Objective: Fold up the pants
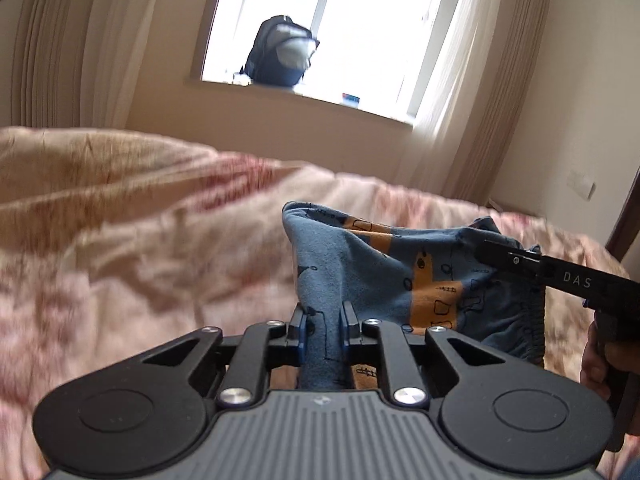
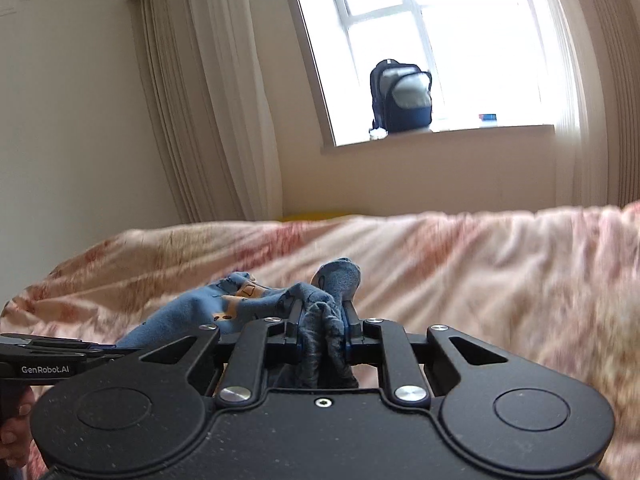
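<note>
The pants are small, blue, with orange shapes and black line drawings. They hang bunched between the two grippers, lifted above the bed. My left gripper is shut on a blue fold of them. In the same view the right gripper comes in from the right and grips the cloth near the elastic waistband. In the right wrist view my right gripper is shut on a thick wad of the pants. The left gripper shows at the left edge, its tip at the cloth.
A pink flowered bed cover spreads under and beyond the pants. Behind it are a wall, cream curtains and a bright window with a dark backpack on the sill. A person's hand holds the right gripper's handle.
</note>
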`<action>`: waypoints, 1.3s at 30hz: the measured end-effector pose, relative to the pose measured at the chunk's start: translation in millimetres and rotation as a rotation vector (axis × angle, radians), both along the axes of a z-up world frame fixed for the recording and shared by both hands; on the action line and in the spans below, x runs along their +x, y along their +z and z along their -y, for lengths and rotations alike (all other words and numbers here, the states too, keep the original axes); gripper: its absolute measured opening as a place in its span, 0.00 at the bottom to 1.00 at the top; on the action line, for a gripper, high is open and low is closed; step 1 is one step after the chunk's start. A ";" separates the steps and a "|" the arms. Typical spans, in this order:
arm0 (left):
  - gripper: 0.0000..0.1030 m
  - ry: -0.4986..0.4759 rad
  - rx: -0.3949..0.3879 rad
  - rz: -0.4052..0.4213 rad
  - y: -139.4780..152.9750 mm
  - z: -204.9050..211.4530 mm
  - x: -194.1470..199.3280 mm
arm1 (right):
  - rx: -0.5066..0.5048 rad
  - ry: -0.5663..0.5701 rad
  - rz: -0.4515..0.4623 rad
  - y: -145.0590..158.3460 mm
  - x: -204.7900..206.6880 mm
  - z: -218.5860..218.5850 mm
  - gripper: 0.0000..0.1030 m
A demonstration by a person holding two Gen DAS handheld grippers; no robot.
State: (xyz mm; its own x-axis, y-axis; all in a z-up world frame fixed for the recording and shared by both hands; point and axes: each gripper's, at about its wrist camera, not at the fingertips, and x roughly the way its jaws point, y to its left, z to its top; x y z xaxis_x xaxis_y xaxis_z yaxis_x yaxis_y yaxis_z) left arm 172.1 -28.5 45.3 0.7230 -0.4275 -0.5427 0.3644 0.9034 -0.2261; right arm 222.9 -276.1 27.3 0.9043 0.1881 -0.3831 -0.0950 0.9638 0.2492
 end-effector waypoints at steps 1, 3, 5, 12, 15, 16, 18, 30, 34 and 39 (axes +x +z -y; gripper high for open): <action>0.17 0.006 -0.004 0.007 -0.4 1.1 5.1 | -0.005 -0.002 0.008 1.9 6.4 0.8 0.17; 0.17 0.017 -0.012 0.009 -8.4 1.0 15.4 | -0.006 -0.002 0.008 0.7 21.0 2.9 0.17; 0.17 0.032 -0.015 -0.016 -24.7 -2.1 26.9 | -0.009 0.002 -0.021 -8.8 38.0 3.3 0.18; 0.19 0.039 0.006 -0.102 -62.4 -8.5 39.8 | -0.096 -0.003 -0.151 -62.5 65.0 -9.2 0.20; 0.21 0.034 0.014 -0.092 -60.2 -6.0 38.2 | -0.082 -0.021 -0.140 -59.2 63.1 -6.4 0.28; 0.28 0.039 0.018 -0.096 -59.6 -5.3 38.9 | -0.098 -0.023 -0.138 -56.8 62.2 -7.9 0.29; 0.42 0.053 0.018 -0.101 -57.2 -6.7 37.5 | -0.136 -0.037 -0.128 -48.4 56.4 -10.5 0.37; 1.00 0.174 0.080 0.078 3.8 -25.3 -38.1 | -0.108 -0.145 0.037 17.8 -59.2 -35.5 0.99; 1.00 0.185 0.089 0.066 10.8 -32.2 -70.1 | -0.126 -0.173 0.059 28.3 -102.7 -46.1 0.99; 1.00 0.208 0.095 0.054 12.4 -38.7 -105.5 | -0.133 -0.196 0.031 27.8 -140.7 -55.5 0.99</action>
